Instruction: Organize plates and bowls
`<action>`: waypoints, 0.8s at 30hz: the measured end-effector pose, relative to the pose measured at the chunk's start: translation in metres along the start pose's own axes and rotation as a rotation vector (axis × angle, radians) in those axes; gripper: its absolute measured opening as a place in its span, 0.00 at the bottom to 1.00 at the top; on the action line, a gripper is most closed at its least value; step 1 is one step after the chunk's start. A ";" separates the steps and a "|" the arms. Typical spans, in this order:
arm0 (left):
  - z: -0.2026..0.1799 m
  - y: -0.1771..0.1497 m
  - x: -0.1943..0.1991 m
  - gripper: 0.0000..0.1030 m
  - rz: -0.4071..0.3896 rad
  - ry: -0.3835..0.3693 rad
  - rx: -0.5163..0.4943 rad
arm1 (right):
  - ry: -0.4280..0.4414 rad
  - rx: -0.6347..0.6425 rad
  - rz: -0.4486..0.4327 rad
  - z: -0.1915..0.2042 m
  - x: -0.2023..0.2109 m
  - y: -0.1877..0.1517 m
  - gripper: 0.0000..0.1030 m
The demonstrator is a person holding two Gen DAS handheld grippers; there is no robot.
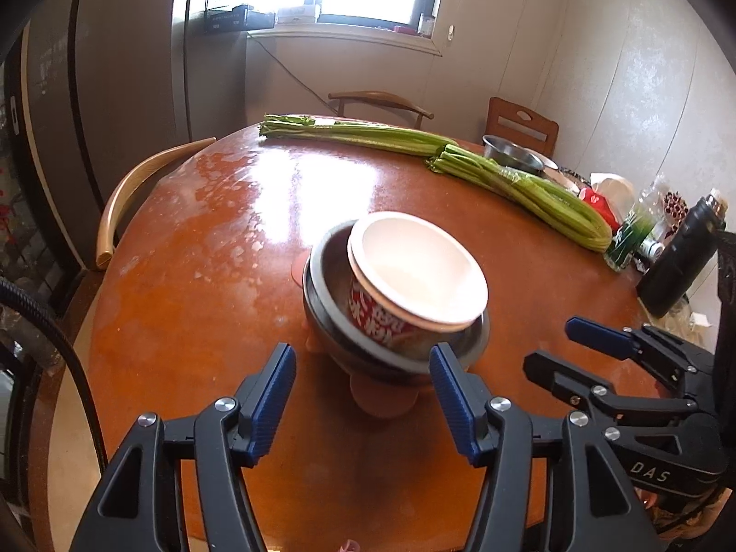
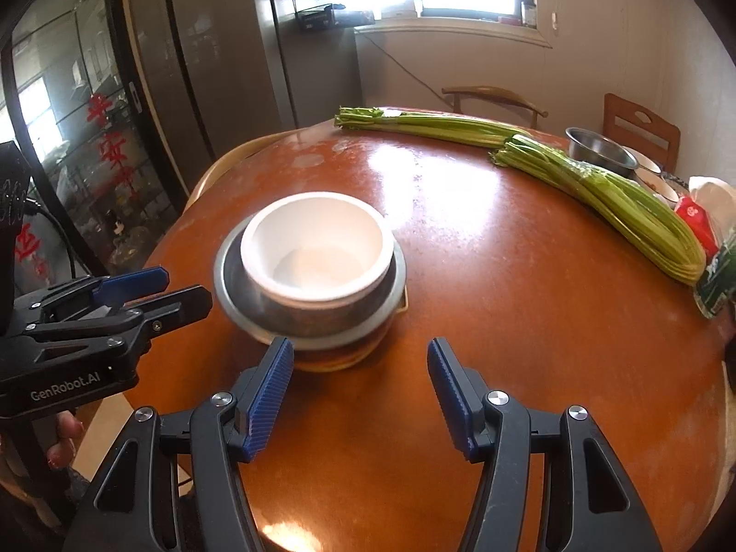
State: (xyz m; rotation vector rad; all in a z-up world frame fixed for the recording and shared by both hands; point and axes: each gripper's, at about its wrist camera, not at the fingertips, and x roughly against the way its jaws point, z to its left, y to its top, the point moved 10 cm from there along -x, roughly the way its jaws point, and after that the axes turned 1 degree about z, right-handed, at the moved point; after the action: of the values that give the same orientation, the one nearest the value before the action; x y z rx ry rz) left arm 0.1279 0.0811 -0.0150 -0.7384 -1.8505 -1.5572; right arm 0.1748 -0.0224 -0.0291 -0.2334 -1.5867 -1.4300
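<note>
Both spread wide and empty, left tool (image 1: 361,384) and right tool (image 2: 361,382), just short of white paper bowl (image 2: 317,248) nested tilted in steel bowl (image 2: 230,276) on glossy orange tabletop (image 2: 506,299), celery (image 2: 621,198) beyond, window behind.

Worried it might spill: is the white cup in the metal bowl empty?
Empty as far as visible: the white cup shows a bare white interior, nested in the metal bowl.

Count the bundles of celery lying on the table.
2. One celery bundle lies along the far edge of the table; the second celery bundle lies on the right side, beside the metal bowl.
</note>
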 end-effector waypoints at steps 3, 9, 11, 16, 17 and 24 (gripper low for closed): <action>-0.002 -0.013 0.007 0.59 -0.016 0.016 0.002 | -0.006 -0.002 -0.014 0.000 0.009 -0.015 0.61; -0.011 -0.043 0.012 0.60 -0.028 0.005 0.008 | -0.003 0.008 -0.067 0.009 0.032 -0.044 0.61; -0.016 -0.052 0.012 0.60 -0.022 0.002 -0.004 | -0.009 0.006 -0.069 0.010 0.034 -0.052 0.61; -0.027 -0.066 0.014 0.60 -0.018 0.008 -0.024 | -0.017 0.001 -0.080 0.011 0.039 -0.063 0.61; -0.029 -0.068 0.014 0.60 -0.017 0.005 -0.026 | -0.021 -0.002 -0.081 0.010 0.040 -0.064 0.61; -0.033 -0.072 0.023 0.60 -0.039 0.011 -0.036 | -0.032 -0.025 -0.090 0.006 0.042 -0.071 0.61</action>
State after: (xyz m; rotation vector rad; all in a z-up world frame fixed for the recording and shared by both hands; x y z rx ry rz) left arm 0.0622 0.0380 -0.0403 -0.7132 -1.8433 -1.6199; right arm 0.1008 -0.0563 -0.0455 -0.2029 -1.6239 -1.5225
